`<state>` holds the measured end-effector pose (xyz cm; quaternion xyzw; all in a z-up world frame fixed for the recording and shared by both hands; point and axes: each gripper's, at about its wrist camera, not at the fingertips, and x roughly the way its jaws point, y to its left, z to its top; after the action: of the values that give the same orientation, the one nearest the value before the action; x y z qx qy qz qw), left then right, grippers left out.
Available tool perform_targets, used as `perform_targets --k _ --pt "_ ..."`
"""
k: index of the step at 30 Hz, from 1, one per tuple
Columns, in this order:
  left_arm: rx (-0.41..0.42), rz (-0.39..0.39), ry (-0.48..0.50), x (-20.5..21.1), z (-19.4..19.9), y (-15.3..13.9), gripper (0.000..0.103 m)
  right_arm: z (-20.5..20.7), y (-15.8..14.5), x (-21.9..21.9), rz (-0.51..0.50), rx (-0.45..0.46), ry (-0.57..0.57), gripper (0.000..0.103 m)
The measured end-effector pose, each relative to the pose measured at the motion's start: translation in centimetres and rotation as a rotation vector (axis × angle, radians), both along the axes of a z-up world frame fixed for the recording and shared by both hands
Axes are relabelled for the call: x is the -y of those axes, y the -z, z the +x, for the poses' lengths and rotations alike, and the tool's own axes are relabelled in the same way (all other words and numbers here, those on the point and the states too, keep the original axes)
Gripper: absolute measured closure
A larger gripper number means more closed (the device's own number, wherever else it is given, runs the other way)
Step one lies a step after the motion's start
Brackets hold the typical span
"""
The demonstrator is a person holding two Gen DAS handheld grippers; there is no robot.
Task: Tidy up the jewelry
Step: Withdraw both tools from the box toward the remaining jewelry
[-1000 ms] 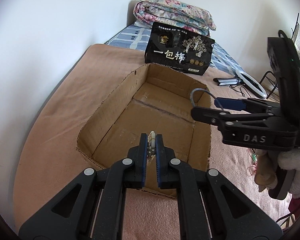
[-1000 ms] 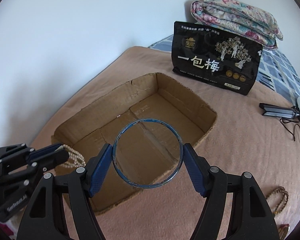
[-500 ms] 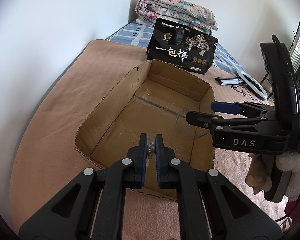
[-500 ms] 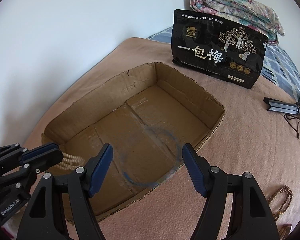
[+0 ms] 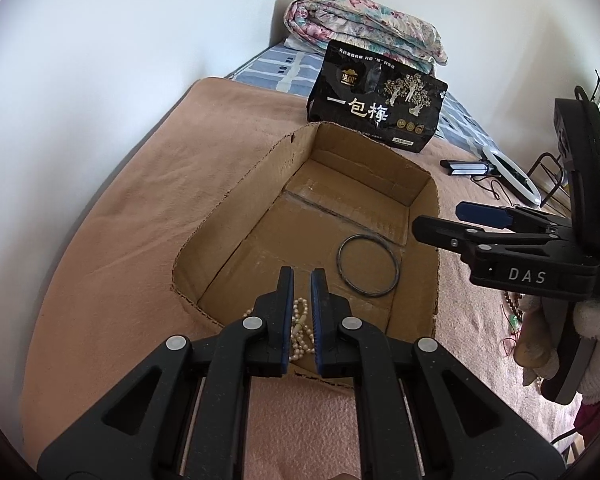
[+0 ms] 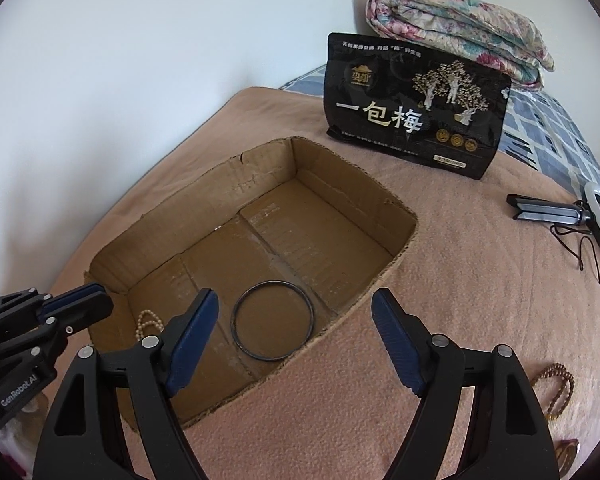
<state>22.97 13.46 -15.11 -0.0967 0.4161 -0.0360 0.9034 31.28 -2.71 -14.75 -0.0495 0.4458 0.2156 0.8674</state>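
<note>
There are two grippers, one cardboard box point(image 6: 204, 200), one dark bangle point(image 6: 233, 320), one pearl necklace point(image 5: 300, 328) and one strand of brown beads point(image 6: 556, 388).

The left gripper point(image 5: 302, 276) points steeply down over the near end of the box. Its jaws are clenched to a thin slit. Through that slit the pearl necklace shows, piled on the box floor just below and behind the tips. From the right wrist view it lies apart from the tips, with no strand seen pinched between them.

The right gripper point(image 6: 296, 300) also tilts steeply down, held in a white-gloved hand point(image 5: 596, 328) over the box's right rim. Its jaws have just been opening and stand wide and released, with nothing between the pads. The bangle lies flat on the box floor beneath them. In the gripper's own view it sits in the span of the jaws, nearer the left one. From the left gripper it lies just ahead and right of the tips.

The brown beads rest on the bed point(image 6: 480, 280) outside the box, right of the right jaw. Far ahead of both jaws stands one black pouch point(image 6: 416, 108), and behind it one folded floral quilt point(image 6: 460, 36).
</note>
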Motion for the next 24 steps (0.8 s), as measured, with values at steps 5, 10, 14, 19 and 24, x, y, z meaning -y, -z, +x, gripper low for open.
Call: perform_targets --k 5,10,14,19,24 --pt "0.014 0.003 0.011 0.7 -0.8 -0.9 0.097 -0.9 -0.9 0.8 0.001 0.015 0.004 0.024" --pt "0.028 0.017 0.036 2.2 -1.5 -1.8 0.096 -2.3 -2.3 2.7 -0.001 0.046 0.021 0.024" --pt "0.038 0.002 0.059 3.8 -2.0 -2.4 0.075 -3.5 -3.3 4.7 -0.001 0.066 0.040 0.024" --pt "0.042 -0.007 0.110 6.5 -2.6 -2.9 0.075 -5.1 -4.5 8.2 -0.027 0.105 0.079 0.024" --pt "0.037 -0.019 0.164 9.3 -2.9 -3.2 0.075 -6.7 -5.2 12.3 -0.043 0.125 0.134 0.024"
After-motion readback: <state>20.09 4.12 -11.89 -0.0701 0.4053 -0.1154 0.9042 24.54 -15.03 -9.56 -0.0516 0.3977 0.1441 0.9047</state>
